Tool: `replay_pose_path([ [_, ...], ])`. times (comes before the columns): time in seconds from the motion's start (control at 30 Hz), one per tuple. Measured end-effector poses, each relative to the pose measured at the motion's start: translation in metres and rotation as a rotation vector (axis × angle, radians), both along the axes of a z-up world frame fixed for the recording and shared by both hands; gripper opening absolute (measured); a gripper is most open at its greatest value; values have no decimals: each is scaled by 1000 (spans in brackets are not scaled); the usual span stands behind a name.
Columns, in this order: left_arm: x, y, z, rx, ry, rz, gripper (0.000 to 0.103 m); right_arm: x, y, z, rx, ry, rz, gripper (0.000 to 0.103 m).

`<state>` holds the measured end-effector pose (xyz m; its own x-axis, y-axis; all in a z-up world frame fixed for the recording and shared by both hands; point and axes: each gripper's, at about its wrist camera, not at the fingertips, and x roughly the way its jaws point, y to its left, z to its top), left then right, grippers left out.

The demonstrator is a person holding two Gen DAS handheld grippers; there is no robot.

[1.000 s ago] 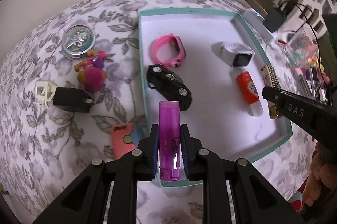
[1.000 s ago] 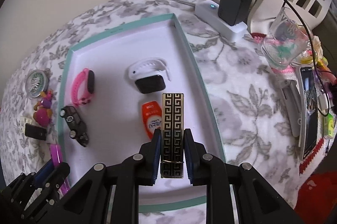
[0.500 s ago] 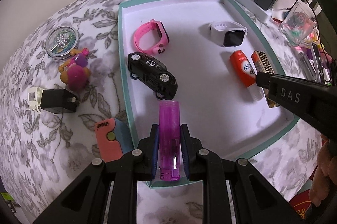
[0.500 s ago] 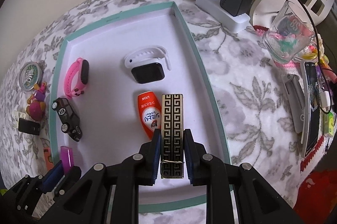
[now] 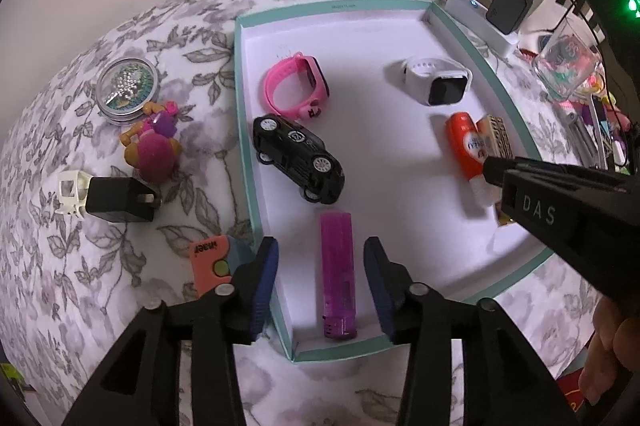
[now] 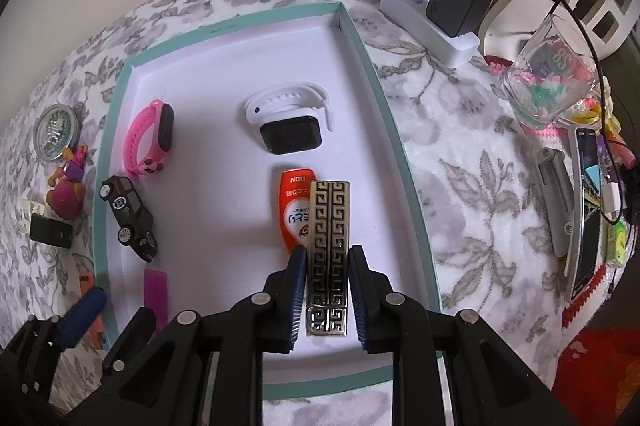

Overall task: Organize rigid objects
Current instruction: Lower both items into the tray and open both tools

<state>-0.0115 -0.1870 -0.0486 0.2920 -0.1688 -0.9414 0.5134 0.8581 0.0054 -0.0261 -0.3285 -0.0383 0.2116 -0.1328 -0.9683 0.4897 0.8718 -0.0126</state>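
My left gripper (image 5: 320, 282) points steeply down, its fingers (image 5: 264, 278) having just been opening, now parted clear of the lighter (image 5: 338, 278) between them. My right gripper (image 6: 328, 286) points down, fingers pressed on the patterned case (image 6: 328, 258).

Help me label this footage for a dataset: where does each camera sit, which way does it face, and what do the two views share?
Left wrist: rides the left gripper, looking steeply down at the teal tray's near-left corner; its open fingers straddle the purple lighter; the right gripper and a hand show at right.
Right wrist: rides the right gripper, looking steeply down at the tray's right side, pads on the patterned lighter; the left gripper's finger shows lower left.
Shared: tray, black toy car, both watches, orange tube.
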Motion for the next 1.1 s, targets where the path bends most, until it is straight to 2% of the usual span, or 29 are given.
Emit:
replay_pose_path([
  [0.23, 8, 16, 8, -44, 5, 55, 48, 3, 5, 12, -29, -26, 20, 27],
  [0.43, 23, 41, 17, -54, -29, 157, 48, 9, 23, 24, -59, -54, 76, 27],
  [0.6, 37, 69, 21, -55, -46, 257, 48, 16, 43, 22, -78, -45, 136, 35],
  [0.63, 40, 74, 21, -55, -48, 275, 51, 17, 46, 21, -84, -42, 143, 36],
  [0.7, 45, 83, 19, -47, -52, 307, 62, 19, 50, 19, -93, -40, 154, 50],
  [0.73, 48, 87, 18, -43, -54, 324, 65, 19, 51, 18, -93, -41, 157, 53],
  [0.87, 51, 99, 15, -37, -47, 371, 66, 20, 54, 15, -88, -42, 155, 61],
  [1.0, 50, 103, 7, -9, -38, 379, 66, 23, 56, 10, -85, -37, 152, 62],
  [1.1, 51, 109, 7, -24, -34, 394, 66, 26, 59, 5, -82, -26, 152, 62],
])
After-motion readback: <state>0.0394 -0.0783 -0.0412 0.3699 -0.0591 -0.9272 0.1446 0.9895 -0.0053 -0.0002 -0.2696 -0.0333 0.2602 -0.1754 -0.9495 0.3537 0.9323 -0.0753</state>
